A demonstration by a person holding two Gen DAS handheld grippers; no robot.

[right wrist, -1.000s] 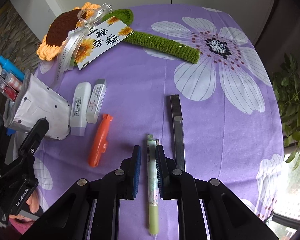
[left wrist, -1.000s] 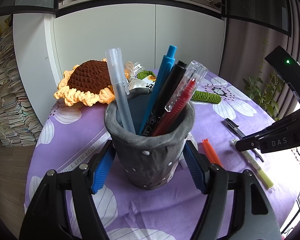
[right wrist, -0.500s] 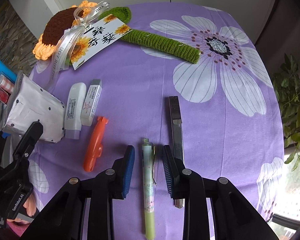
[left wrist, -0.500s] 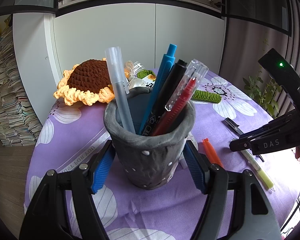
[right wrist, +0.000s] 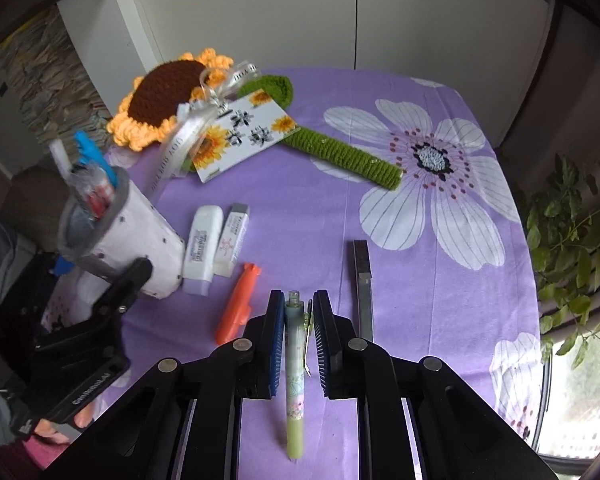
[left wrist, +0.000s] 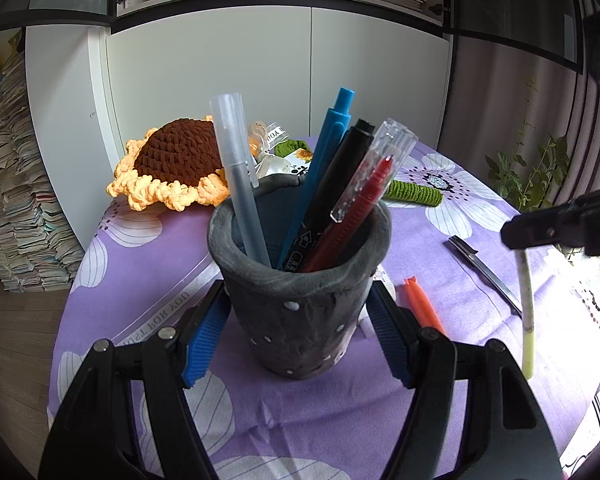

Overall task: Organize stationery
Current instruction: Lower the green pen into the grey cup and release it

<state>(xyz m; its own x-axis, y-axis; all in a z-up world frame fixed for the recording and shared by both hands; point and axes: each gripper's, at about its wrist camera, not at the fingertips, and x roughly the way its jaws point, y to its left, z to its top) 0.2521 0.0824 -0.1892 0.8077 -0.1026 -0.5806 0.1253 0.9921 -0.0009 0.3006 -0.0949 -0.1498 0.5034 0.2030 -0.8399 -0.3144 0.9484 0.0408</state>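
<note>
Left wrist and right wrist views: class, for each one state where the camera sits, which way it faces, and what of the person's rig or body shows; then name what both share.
Left wrist: on the left gripper, looking slightly downward at the grey pen cup its fingers clamp; the right gripper shows.
Right wrist: on the right gripper, looking steeply down at the purple tablecloth; it holds the green pen.
Shared: cup, green pen, orange cutter, crochet sunflower.
</note>
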